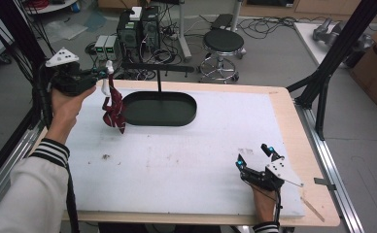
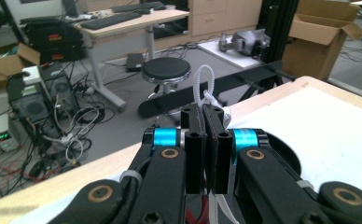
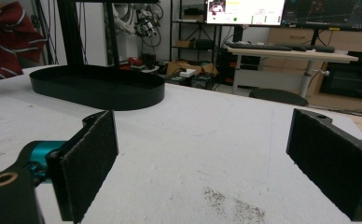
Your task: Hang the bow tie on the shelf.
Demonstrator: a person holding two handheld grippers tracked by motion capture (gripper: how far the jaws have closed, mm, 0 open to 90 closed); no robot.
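While the left gripper pinches a white cord loop, a red-and-white striped ornament dangles at its 6 o'clock; right gripper spread wide

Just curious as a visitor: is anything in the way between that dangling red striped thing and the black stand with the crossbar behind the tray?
Nothing visible blocks it. The red white-striped cloth item hangs by its white cord loop from the shut left gripper, beside the black oval tray, close to the black crossbar stand.
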